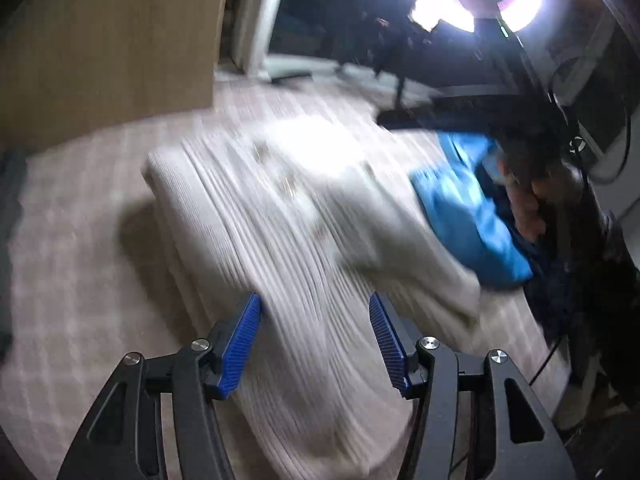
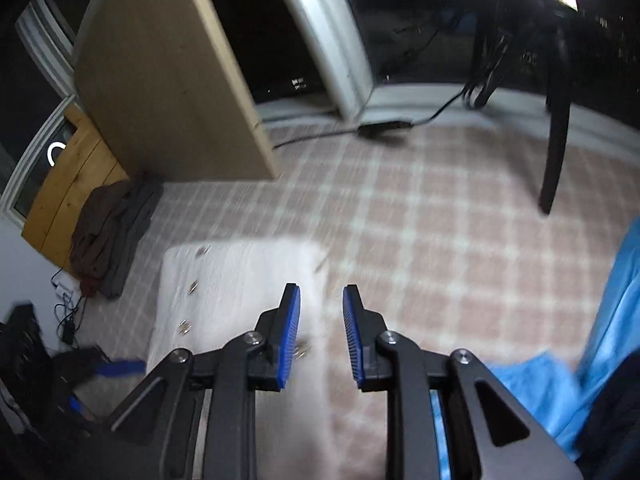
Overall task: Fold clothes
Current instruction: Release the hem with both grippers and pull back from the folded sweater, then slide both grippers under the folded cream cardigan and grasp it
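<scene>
Cream ribbed knit, a folded garment (image 1: 280, 216), lay on the checked pink-and-white carpet (image 2: 420, 216), already brought into a tidy rectangle with small metal buttons showing on its top face. The left gripper (image 1: 316, 340) hung above its near end with the fingers standing wide and nothing between them. The right gripper (image 2: 321, 332) sat off the garment's right edge, its fingers narrow but apart, also empty, with bare carpet in the gap.

By my reading, the fold on this piece was finished or close to it, and both hands were free of it. A heap of bright blue cloth (image 1: 468, 208) lay just beside the cream garment on its right, and it seemed the likely next piece. The next move would call for taking the blue cloth by an edge or corner and spreading it flat on open carpet, clear of the folded piece.

Much was hard to read. Motion blur smeared the left wrist view, so the knit's folds and edges were streaked. A hand (image 1: 524, 200) showed against the blue cloth, but whether it gripped the cloth I could not tell. The blue cloth was cut off at the right edge of the right wrist view, so its shape and kind stayed unknown. A dark pile of clothes (image 2: 112, 236) sat by the wooden board (image 2: 168, 80) at the left.
</scene>
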